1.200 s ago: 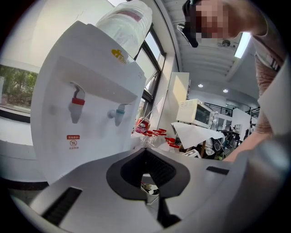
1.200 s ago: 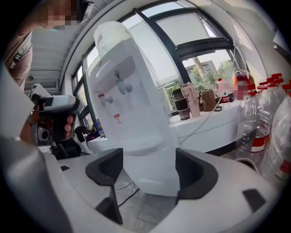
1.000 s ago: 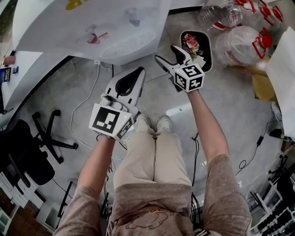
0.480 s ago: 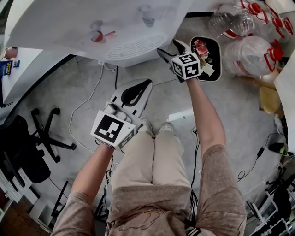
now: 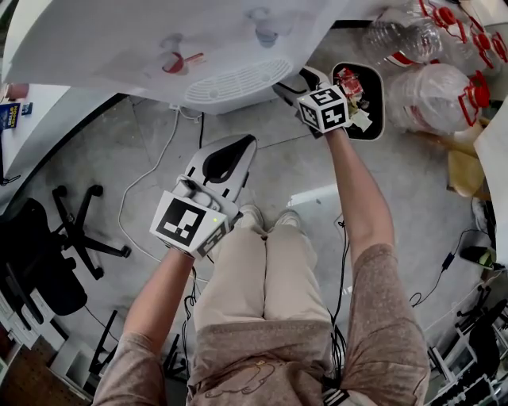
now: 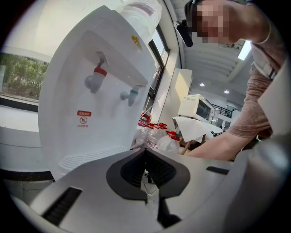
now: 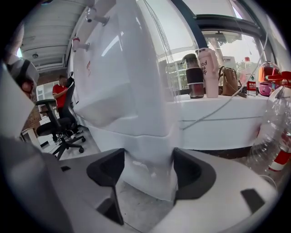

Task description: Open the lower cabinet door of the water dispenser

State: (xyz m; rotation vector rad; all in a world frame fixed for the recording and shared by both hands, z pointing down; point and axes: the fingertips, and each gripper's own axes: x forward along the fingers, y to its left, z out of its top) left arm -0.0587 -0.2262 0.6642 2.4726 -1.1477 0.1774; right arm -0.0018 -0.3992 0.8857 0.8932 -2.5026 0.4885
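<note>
Water dispenser (image 5: pixel 159 47) pictured from above as two hand-held grippers are brought towards it over a grey floor. The right gripper (image 5: pixel 292 79) is held at the white unit's front corner. Its fingers (image 7: pixel 107 168) are spread wide and are closing, and the corner of the lower cabinet door (image 7: pixel 145 159) is framed between them. The pads cannot be seen pressing on the panel, and the door is shown shut against the body. The drip grille (image 5: pixel 234 79) lies just to the left of these fingers. The red tap (image 5: pixel 181 62) and the blue tap (image 5: pixel 262 17) are set further back on the same face.

The left gripper (image 5: pixel 246 143) is carried lower, in front of the person's knees (image 5: pixel 266 230). Its fingers (image 6: pixel 132 166) are closed tip to tip, and nothing is held between them. The dispenser's front rises ahead of these fingertips, well apart from them.

A black bin (image 5: pixel 373 123) with litter in it stands just to the right of the right fingers. Clear plastic bottles (image 5: pixel 432 87) with red handles are grouped beyond the bin. An office chair (image 5: pixel 75 238) is parked well to the left of the left fingers, and a white cable (image 5: pixel 151 174) is trailed across the floor between the chair and the gripper.
</note>
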